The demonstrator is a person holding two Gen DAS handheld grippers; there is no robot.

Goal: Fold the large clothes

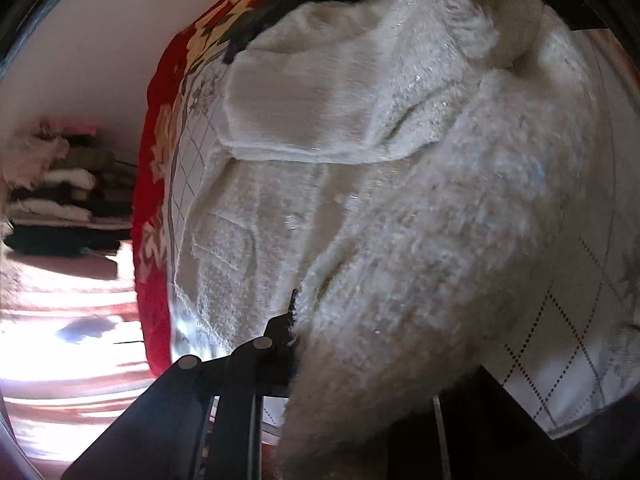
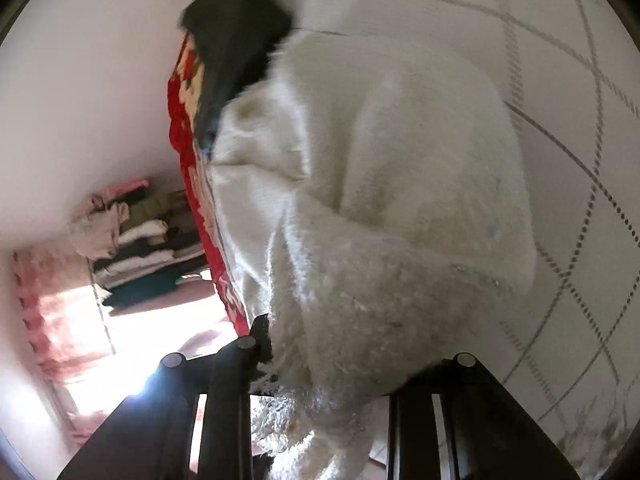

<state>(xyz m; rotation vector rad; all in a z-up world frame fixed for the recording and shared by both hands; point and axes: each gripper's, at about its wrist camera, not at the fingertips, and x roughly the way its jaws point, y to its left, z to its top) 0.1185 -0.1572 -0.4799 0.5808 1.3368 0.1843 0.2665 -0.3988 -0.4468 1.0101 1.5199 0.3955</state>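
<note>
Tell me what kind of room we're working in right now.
Probably a bedroom at home. The fluffy white garment lies on a bed with a quilted white cover and a red floral blanket, and stacked folded clothes sit against the wall near a pink curtain.

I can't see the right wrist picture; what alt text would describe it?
A fluffy white garment is clamped in the right gripper over a white quilted bed cover. A dark cloth lies beyond it, with folded clothes stacked against the far wall.

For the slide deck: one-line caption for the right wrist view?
Right tool grips a fluffy white sweater over the checked bedspread.
</note>
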